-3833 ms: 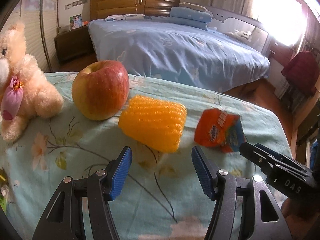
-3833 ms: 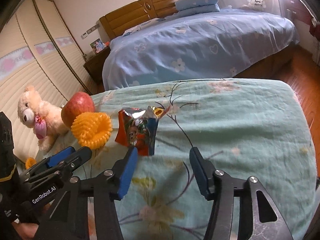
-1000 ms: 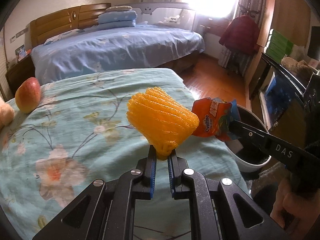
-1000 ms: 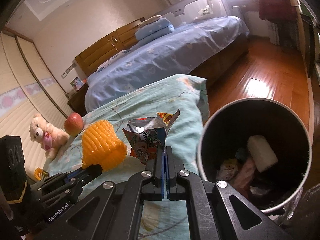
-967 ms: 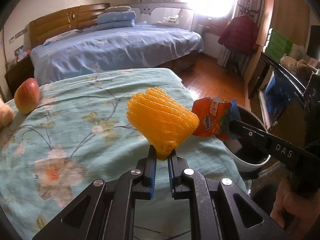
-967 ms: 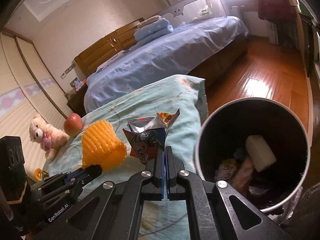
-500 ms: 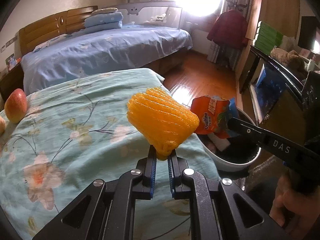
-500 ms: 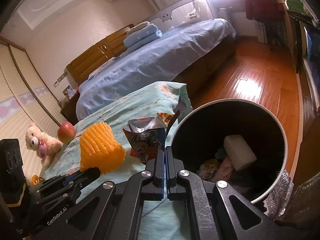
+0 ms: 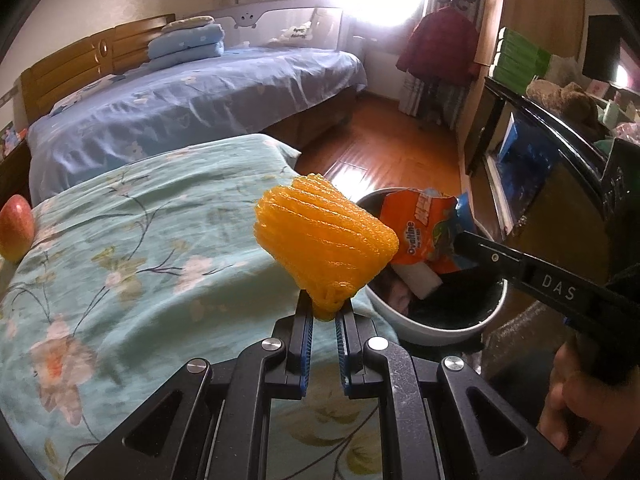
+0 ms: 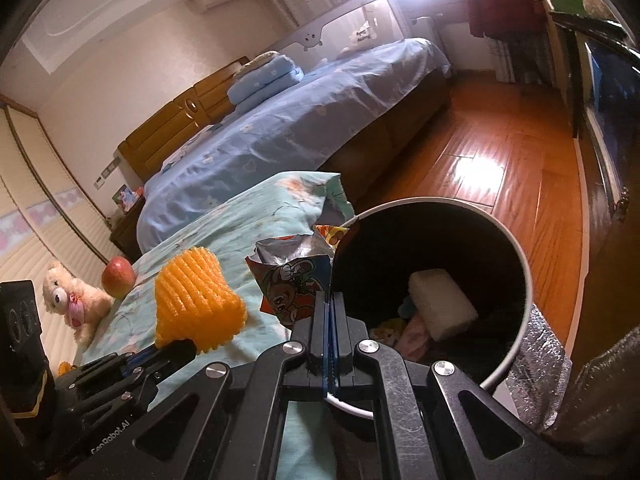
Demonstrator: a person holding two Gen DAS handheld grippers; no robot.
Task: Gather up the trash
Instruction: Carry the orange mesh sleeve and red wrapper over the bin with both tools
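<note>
My left gripper (image 9: 324, 314) is shut on an orange foam fruit net (image 9: 326, 248) and holds it in the air at the table's right edge, beside the trash bin (image 9: 436, 326). The net also shows in the right wrist view (image 10: 196, 304). My right gripper (image 10: 330, 308) is shut on an orange Ovaltine snack wrapper (image 10: 296, 280) and holds it at the left rim of the bin (image 10: 520, 280). In the left wrist view the wrapper (image 9: 424, 232) hangs over the bin's opening. The bin holds a white block (image 10: 442, 304) and other scraps.
A table with a teal floral cloth (image 9: 140, 240) lies left of the bin. A red apple (image 10: 117, 276) and a teddy bear (image 10: 70, 304) sit at its far end. A blue bed (image 10: 300, 120), wooden floor (image 10: 500, 152) and a dark cabinet (image 9: 540, 152) surround the spot.
Both grippers have moved to the right, off the table toward the bin, each carrying its piece. The wrapper now hangs over the bin's opening and the net is closer to its rim.
</note>
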